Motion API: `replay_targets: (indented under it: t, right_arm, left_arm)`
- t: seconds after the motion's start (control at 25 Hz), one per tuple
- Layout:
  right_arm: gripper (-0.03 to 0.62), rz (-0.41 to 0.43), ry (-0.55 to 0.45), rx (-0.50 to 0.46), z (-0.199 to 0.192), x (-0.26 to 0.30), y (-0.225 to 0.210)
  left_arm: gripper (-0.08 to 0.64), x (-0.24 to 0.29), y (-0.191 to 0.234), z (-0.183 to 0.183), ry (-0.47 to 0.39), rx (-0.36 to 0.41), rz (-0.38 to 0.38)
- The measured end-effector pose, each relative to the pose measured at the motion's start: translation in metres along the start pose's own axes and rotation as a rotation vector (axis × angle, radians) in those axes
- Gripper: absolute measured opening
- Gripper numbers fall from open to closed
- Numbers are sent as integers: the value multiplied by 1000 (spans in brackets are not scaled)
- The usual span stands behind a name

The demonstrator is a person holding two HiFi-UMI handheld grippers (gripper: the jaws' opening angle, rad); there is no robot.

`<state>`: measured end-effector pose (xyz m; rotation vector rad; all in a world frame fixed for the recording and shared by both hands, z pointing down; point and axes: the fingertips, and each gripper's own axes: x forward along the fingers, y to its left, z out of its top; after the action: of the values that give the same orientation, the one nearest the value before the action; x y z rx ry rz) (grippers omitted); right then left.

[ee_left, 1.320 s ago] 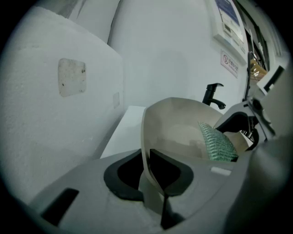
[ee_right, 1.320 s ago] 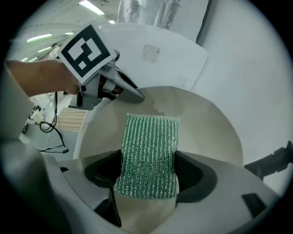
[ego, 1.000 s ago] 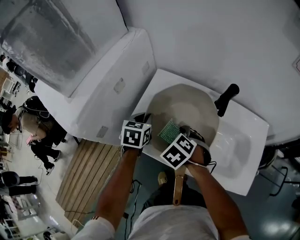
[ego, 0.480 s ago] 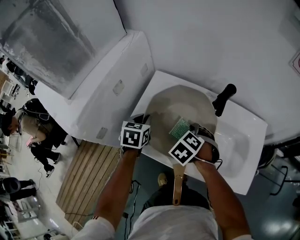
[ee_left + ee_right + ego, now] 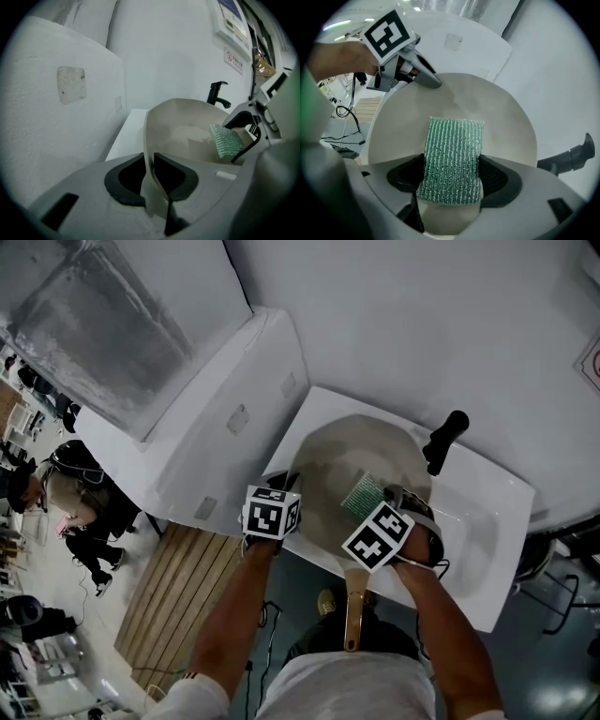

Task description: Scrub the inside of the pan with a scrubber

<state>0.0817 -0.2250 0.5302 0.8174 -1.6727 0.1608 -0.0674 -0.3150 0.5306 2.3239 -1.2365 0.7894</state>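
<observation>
One beige pan lies in the white sink, green scrubber inside.

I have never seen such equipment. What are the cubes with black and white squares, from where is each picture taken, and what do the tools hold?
There is no robot: a person holds a two-jaw gripper in each hand. The patterned cubes are parts of these grippers. One picture comes from a camera on the person's head, looking down; the other two come from cameras riding on the grippers. A beige pan with a wooden handle lies in a white sink beside a black tap. The left gripper is closed on the pan's rim, though its jaws have just loosened slightly. The right gripper holds a green scrubber inside the pan.
</observation>
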Motion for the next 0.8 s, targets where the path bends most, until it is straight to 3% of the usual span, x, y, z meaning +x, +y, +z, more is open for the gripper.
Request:
replay_targets:
  t: [0.44,0.8]
  right_arm:
    - [351,-9,-284,158,37,-65,-36]
    - [352,10,-634,305,77,-146,-58]
  left_arm:
    - [94,-46,-4,44,-144,20,47]
    - [95,-122,-39,122,-427,43,5]
